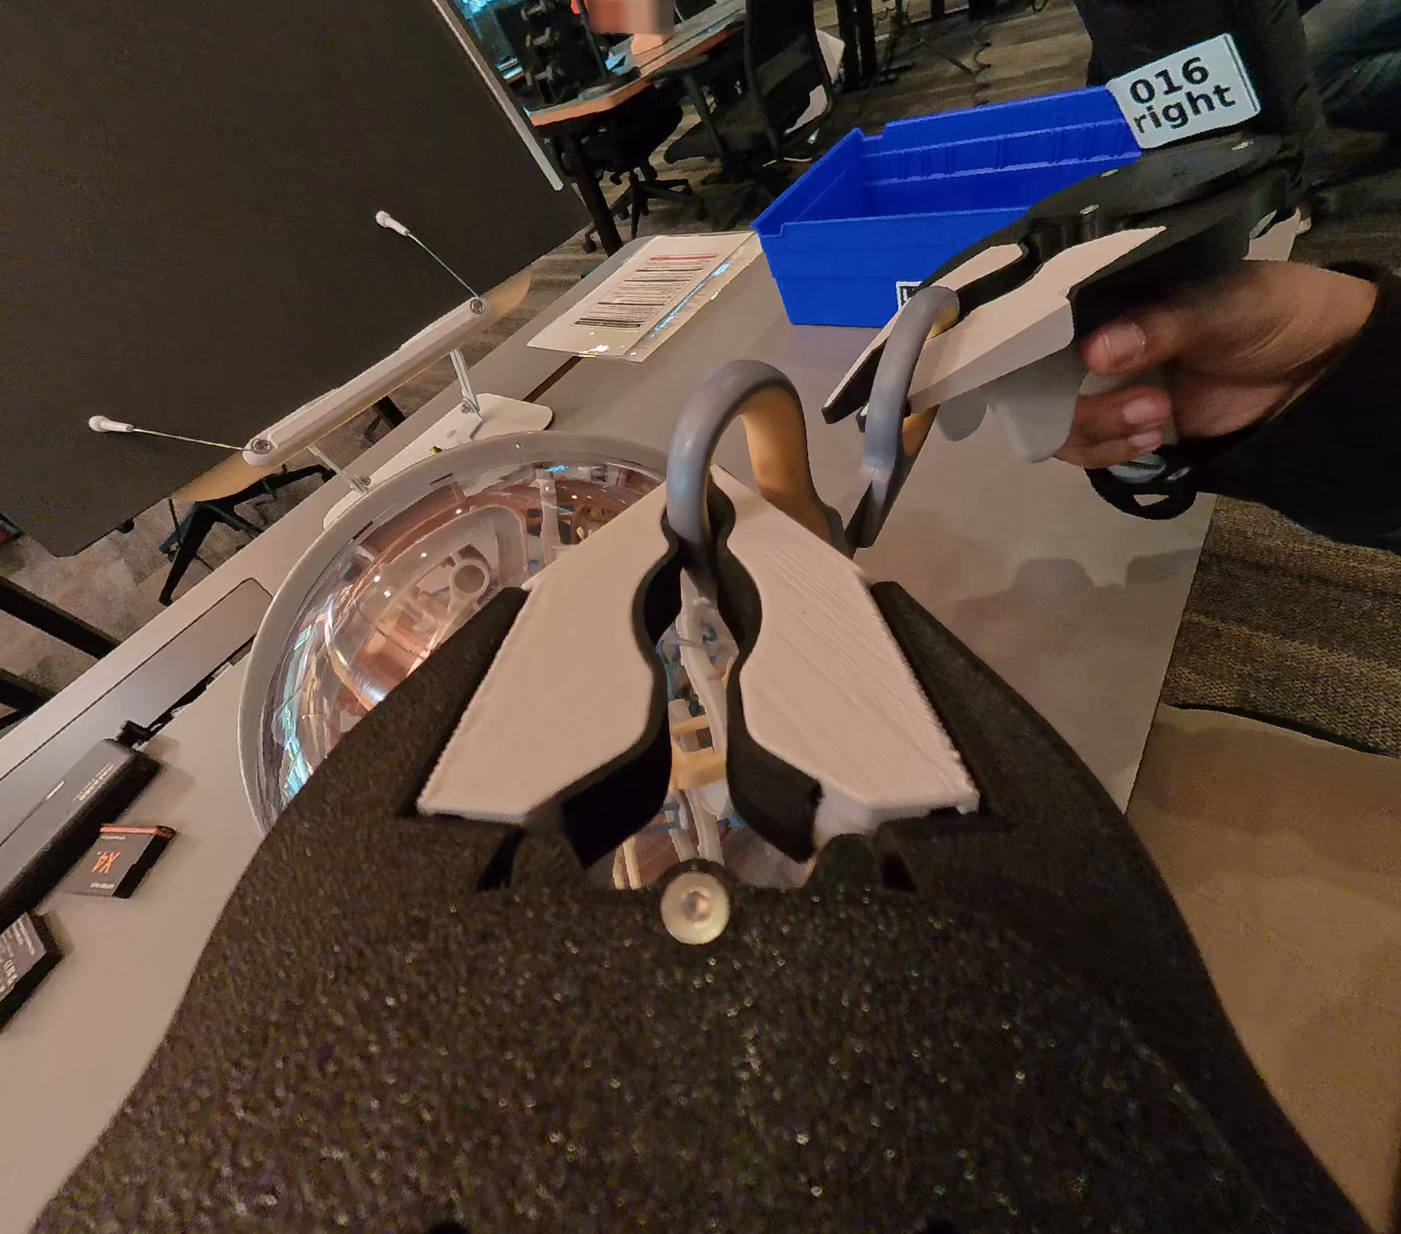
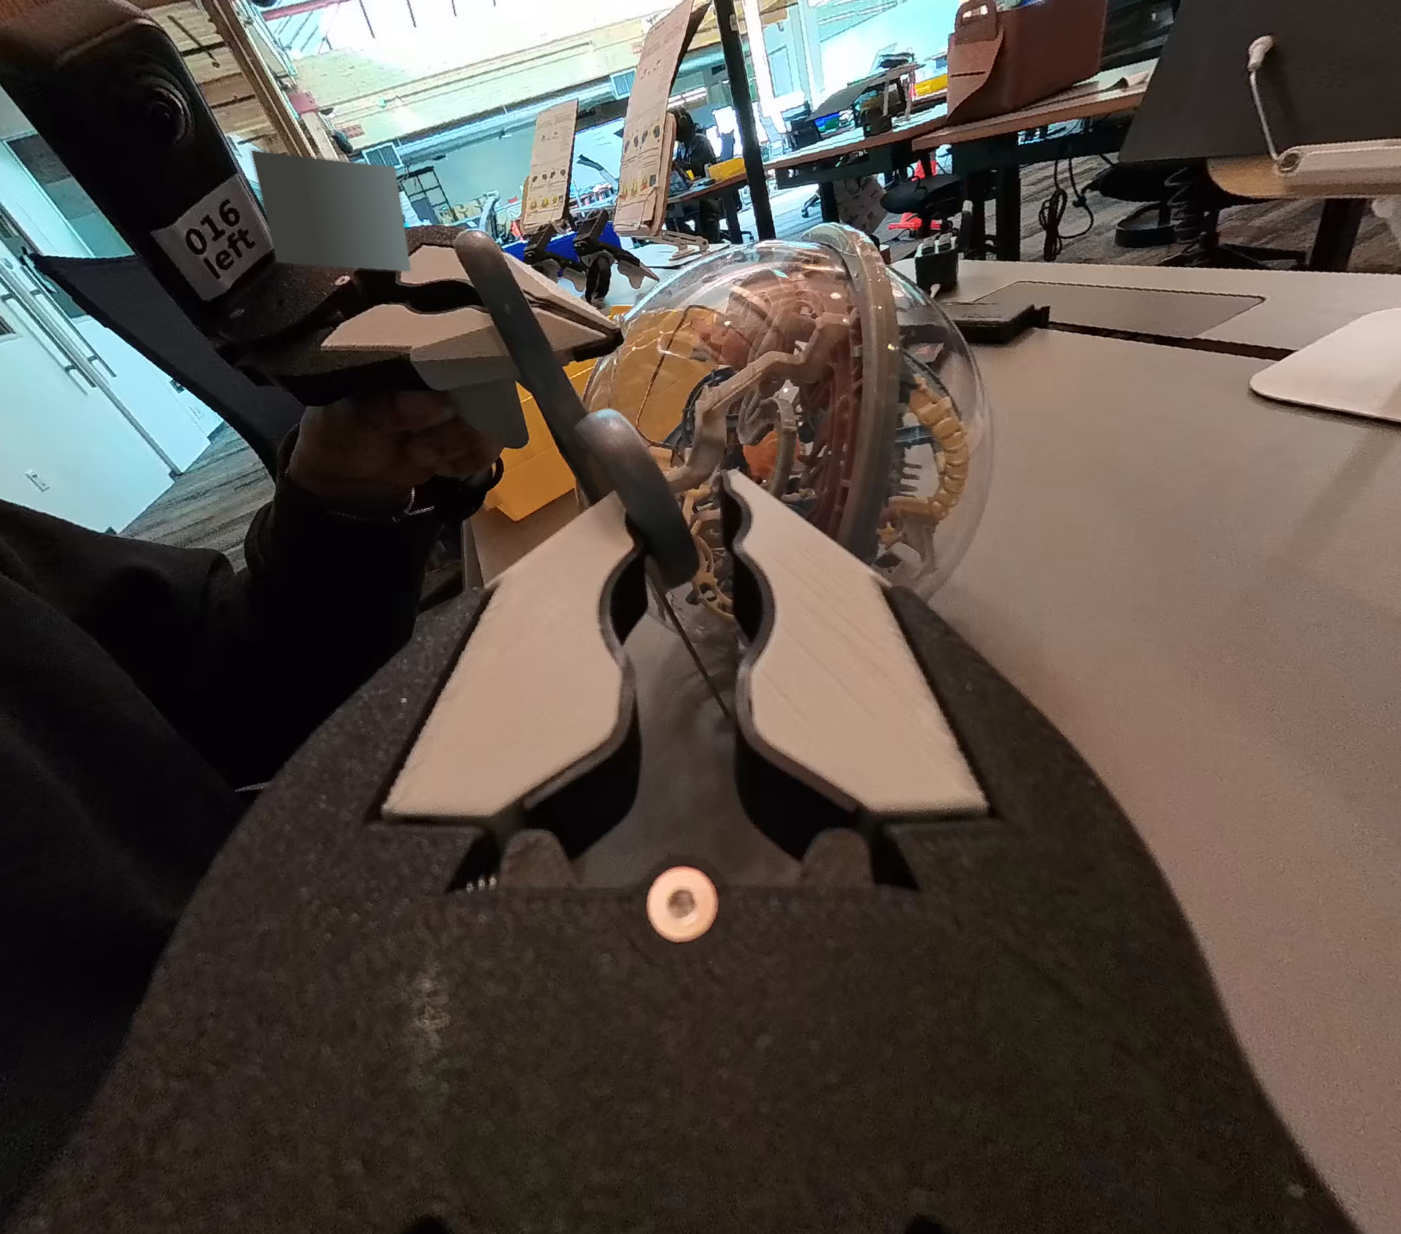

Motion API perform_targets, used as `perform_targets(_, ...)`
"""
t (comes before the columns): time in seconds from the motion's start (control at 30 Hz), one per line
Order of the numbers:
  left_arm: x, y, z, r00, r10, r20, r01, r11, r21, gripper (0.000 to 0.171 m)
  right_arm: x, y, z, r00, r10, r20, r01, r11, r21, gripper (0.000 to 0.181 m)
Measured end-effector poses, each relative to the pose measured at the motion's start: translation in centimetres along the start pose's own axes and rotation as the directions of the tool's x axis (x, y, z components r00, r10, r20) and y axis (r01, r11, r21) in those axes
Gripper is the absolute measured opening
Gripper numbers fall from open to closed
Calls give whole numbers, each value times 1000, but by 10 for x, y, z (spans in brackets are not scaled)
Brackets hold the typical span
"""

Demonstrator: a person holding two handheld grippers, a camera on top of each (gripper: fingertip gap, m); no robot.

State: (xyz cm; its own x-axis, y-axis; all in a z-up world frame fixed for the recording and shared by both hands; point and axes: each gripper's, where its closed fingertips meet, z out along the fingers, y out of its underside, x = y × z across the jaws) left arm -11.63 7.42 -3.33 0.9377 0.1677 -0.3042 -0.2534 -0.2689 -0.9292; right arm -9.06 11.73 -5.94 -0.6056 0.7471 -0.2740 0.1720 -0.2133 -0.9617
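A pair of scissors with grey handle loops [image 1: 758,386] hangs between my two grippers above the grey table [image 1: 1023,561]. My left gripper [image 1: 697,515] is shut on one loop. It also shows in the right wrist view [image 2: 599,329]. My right gripper [image 2: 678,500] is closed around the other loop [image 2: 644,492], with a thin blade [image 2: 697,652] running down between its fingers. It shows in the left wrist view [image 1: 887,356], held by a hand. A clear plastic ball with a maze inside [image 1: 394,591] sits on the table just beyond both grippers [image 2: 834,401].
A blue bin [image 1: 910,212] stands at the table's far edge, next to a printed sheet [image 1: 652,295]. A black panel on a white stand [image 1: 227,136] stands to the left. Small black boxes [image 1: 121,856] lie near left. A yellow bin [image 2: 531,462] is behind the ball. My right fingertips sit around 7 centimeters from my left ones.
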Motion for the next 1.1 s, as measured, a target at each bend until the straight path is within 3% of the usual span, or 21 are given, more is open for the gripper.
perform_targets(1.1, -1, 0, -2, 1000, 14, 11, -14, 1000, -4, 0, -10, 0, 8, 998, -17, 59, 15, 999, 32, 2)
